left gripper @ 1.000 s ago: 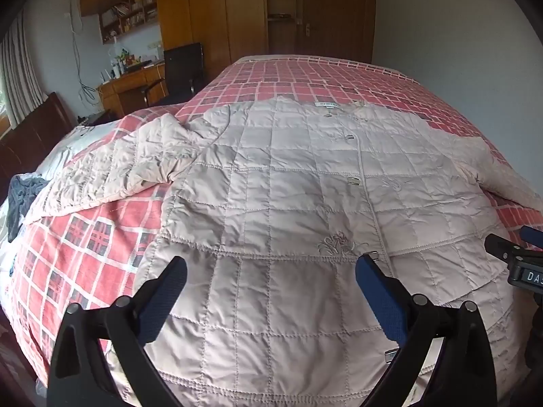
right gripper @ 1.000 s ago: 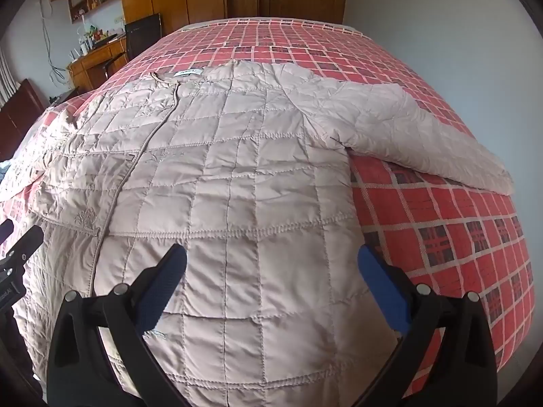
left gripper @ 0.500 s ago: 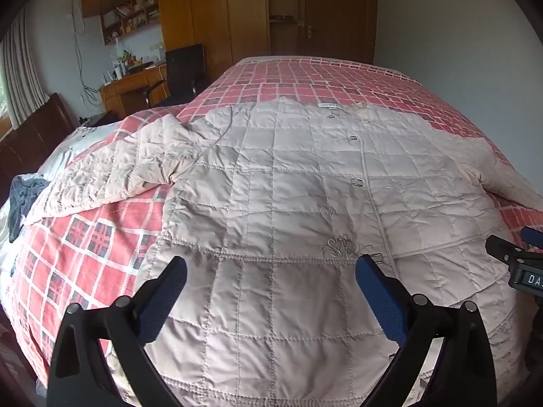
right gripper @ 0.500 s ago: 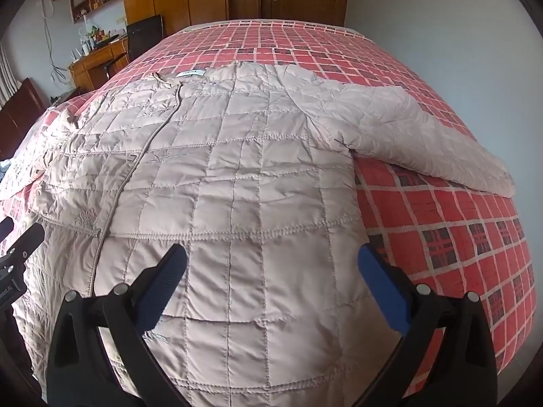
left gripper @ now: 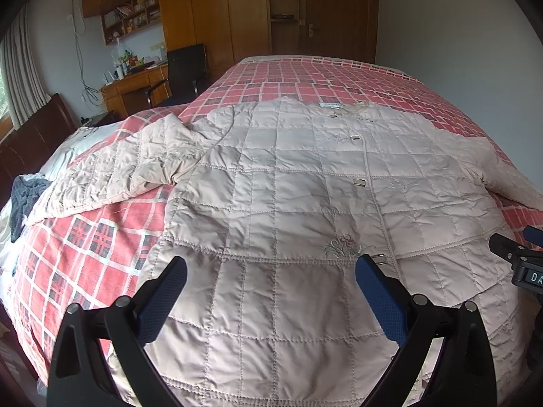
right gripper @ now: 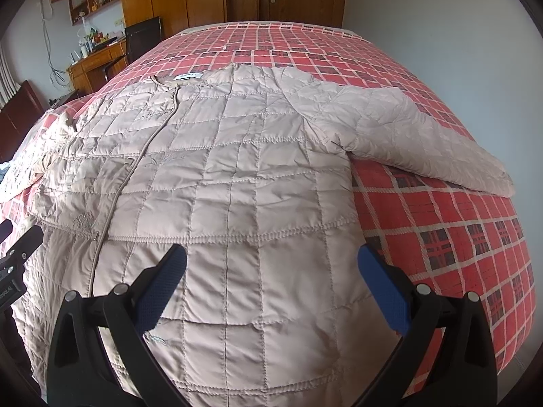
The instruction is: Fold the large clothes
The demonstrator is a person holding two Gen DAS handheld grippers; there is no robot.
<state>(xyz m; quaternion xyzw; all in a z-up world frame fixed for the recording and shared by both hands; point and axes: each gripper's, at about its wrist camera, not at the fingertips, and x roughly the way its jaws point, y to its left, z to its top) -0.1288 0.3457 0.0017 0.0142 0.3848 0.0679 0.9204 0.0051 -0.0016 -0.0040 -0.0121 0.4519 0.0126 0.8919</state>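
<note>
The quilted jacket [left gripper: 288, 210] lay front-up and flat across the plaid bed [left gripper: 322, 74], collar at the far end, likely spread so its edges could be reached for folding. In the left wrist view, the left gripper [left gripper: 271, 291] hovered over the hem, its two fingers [left gripper: 163, 298] spread wide and holding nothing; three metal clasps showed along the placket.

In the right wrist view, the right gripper [right gripper: 271, 281] hung likewise, fingers apart and empty, one sleeve [right gripper: 424, 135] stretched outward, unfolded.
</note>
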